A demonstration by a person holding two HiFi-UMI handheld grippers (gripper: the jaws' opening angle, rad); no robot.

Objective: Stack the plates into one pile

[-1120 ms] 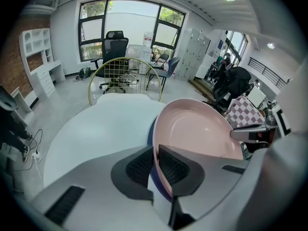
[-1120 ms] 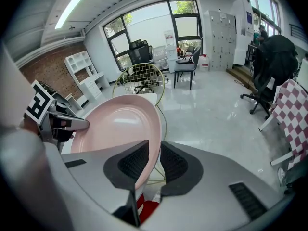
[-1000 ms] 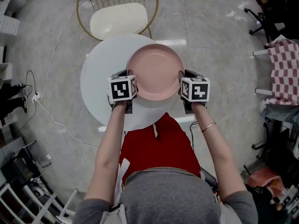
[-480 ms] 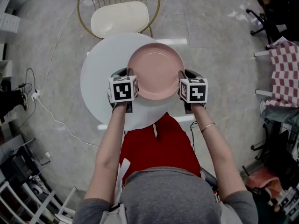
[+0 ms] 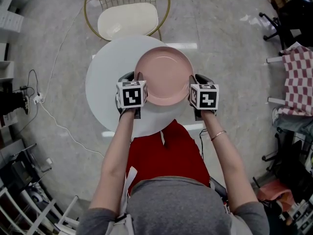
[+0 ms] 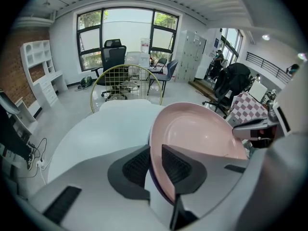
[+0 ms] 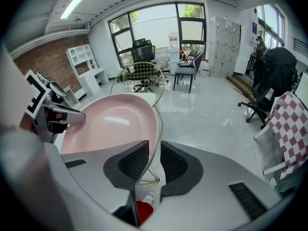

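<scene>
A pink plate (image 5: 164, 75) sits level over the round white table (image 5: 105, 77), between my two grippers. My left gripper (image 5: 137, 78) is at its left rim. In the left gripper view the plate (image 6: 202, 129) has its rim between the jaws of the left gripper (image 6: 155, 153). These jaws have just been opening and stand loosely round the rim. A dark rim shows right under the pink edge. My right gripper (image 5: 191, 79) is at the right rim. In the right gripper view the right gripper (image 7: 154, 153) is shut on the plate (image 7: 110, 124).
A gold wire chair with a cream seat (image 5: 128, 19) stands beyond the table. A black office chair (image 5: 279, 13) and a red chequered cloth (image 5: 298, 82) are at the right. A cable (image 5: 54, 121) lies on the floor at the left.
</scene>
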